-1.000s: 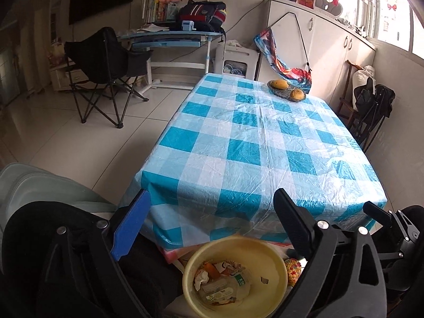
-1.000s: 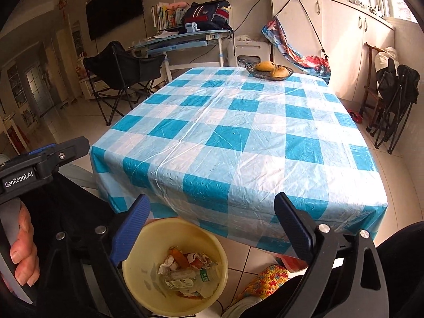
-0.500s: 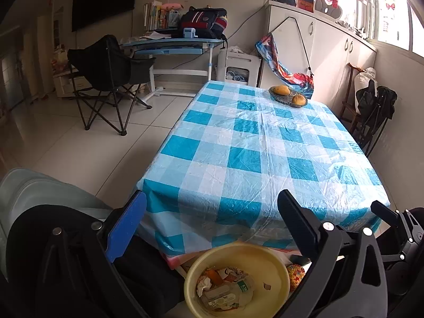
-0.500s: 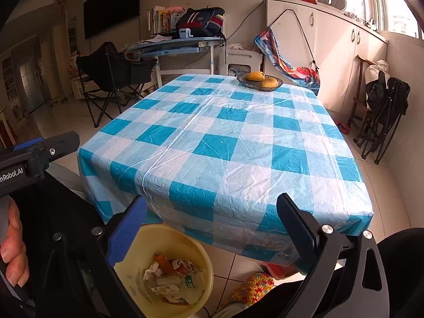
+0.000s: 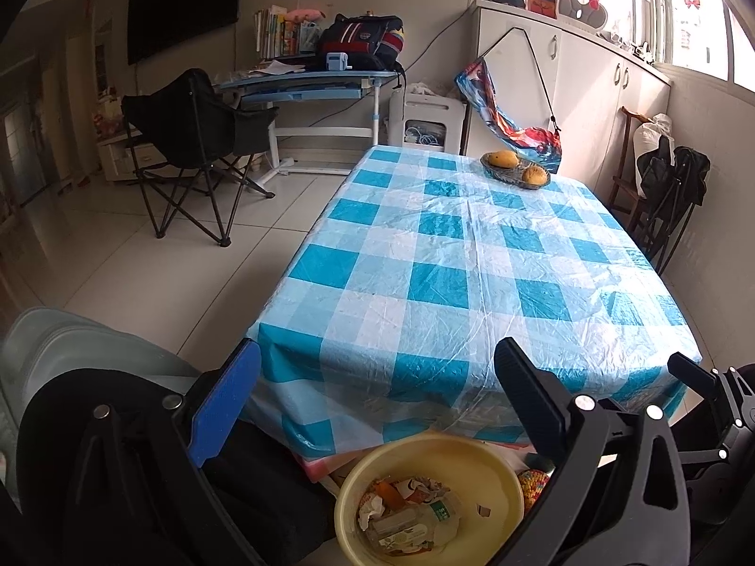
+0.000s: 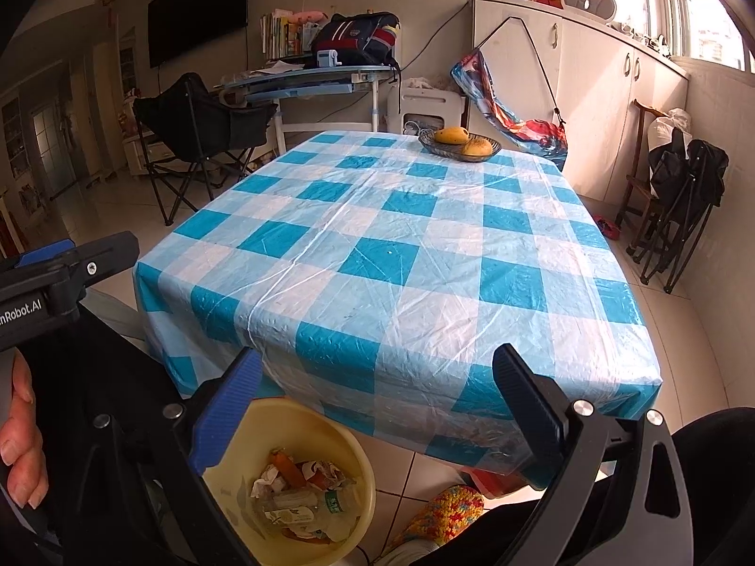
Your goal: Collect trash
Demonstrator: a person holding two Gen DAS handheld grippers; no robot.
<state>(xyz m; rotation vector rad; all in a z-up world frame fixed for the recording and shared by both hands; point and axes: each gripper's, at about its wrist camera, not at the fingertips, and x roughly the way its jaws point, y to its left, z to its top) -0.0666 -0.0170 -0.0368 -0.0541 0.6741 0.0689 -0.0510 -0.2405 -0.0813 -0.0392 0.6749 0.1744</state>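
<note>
- Pulling back a little, both cameras have risen over the last second: more of the tabletop shows now, and the yellow basin sits lower in each view.
- Left gripper and right gripper hang with their fingers spread wide and nothing between them.
- Collected trash lies in the basin on the floor, just below the table's near edge: crumpled white paper, an orange scrap, a clear squashed plastic bottle with a green label.
- Checked tablecloth, blue and white, wears a thin creased plastic film that glints; its surface looks bare apart from the far end.
- Shallow woven dish there holds two smooth yellow-orange fruits, which I'd judge are not rubbish.
- Judging by that, the gathering looks done or nearly so.
- Crocheted multicolour thing rests on the tiles beside the basin; what it is I cannot tell.
</note>
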